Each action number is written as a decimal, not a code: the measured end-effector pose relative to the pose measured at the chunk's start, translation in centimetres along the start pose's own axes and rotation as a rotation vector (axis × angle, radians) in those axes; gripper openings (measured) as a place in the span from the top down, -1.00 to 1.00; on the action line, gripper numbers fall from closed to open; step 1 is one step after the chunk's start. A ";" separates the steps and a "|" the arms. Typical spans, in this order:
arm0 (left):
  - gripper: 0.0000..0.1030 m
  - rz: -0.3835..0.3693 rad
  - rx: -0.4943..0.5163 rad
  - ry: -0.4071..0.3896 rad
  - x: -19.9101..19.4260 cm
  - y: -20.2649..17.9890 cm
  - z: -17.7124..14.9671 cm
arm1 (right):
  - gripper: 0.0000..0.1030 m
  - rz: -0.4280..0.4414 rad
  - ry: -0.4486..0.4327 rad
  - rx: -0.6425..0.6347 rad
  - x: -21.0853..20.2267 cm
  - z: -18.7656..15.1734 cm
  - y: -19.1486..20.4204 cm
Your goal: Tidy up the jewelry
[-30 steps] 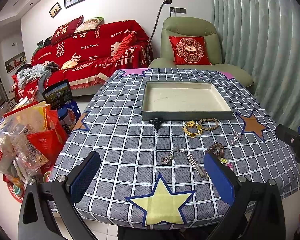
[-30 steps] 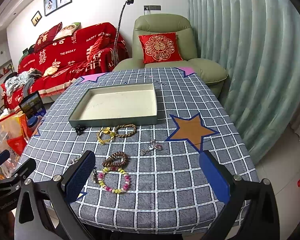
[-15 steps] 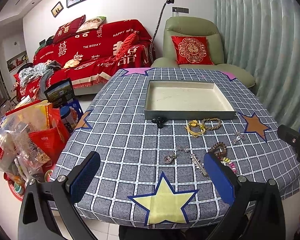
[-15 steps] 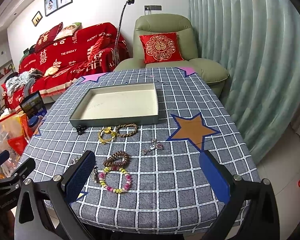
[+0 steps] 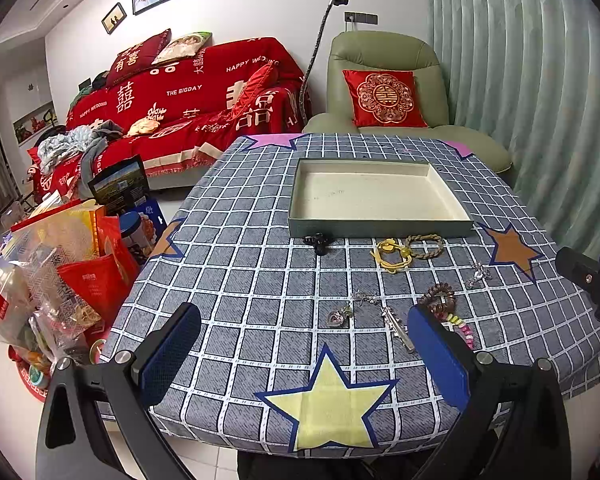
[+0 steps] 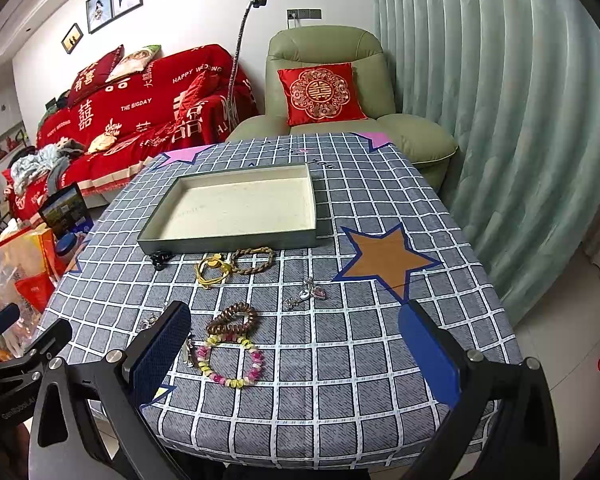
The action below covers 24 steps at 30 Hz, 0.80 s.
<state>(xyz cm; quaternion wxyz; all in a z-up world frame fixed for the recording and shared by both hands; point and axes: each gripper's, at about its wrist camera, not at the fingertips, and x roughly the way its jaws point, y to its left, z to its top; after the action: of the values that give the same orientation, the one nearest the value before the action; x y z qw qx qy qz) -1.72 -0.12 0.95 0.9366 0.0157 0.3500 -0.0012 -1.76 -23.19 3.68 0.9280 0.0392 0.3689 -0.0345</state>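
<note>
**Both grippers wide open over near edge, jewelry loose on bench**

Left wrist view: left gripper [image 5: 304,344] spread wide, nothing held, hanging over the near edge of the bench [image 5: 236,264] (grid cloth with stars). Empty tray [image 5: 376,228] sits toward the far edge. Just in front of it: black clip [image 5: 318,240], yellow cord bracelet [image 5: 392,256], braided bracelet [image 5: 424,246]. Heart pendant [image 5: 338,316] and silver hairpin [image 5: 396,326] lie near the right pad.

Right wrist view: right gripper [image 6: 296,348] also fully apart, holding nothing. Brown bead bracelet [image 6: 232,318] touches pastel bead bracelet [image 6: 230,362] near the near-left corner; silver charm [image 6: 306,294] mid-bench.
</note>
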 end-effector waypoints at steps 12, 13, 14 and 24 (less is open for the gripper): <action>-1.00 0.002 0.001 -0.001 0.2 -0.1 0.0 | -1.00 0.004 -0.004 0.011 0.1 0.1 0.0; -1.00 0.002 0.001 -0.001 0.2 -0.1 0.0 | -1.00 0.003 -0.004 0.010 0.1 0.1 0.0; -1.00 0.002 0.001 -0.001 0.2 -0.1 0.0 | -1.00 0.005 -0.004 0.011 0.1 0.1 -0.1; -1.00 0.006 -0.002 0.001 0.2 -0.1 0.0 | -1.00 0.007 -0.001 0.011 0.2 0.0 -0.1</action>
<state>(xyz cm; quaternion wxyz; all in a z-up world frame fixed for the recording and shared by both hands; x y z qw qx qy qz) -1.58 -0.20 0.82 0.9365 0.0157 0.3503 0.0020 -1.62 -23.28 3.59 0.9280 0.0456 0.3682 -0.0332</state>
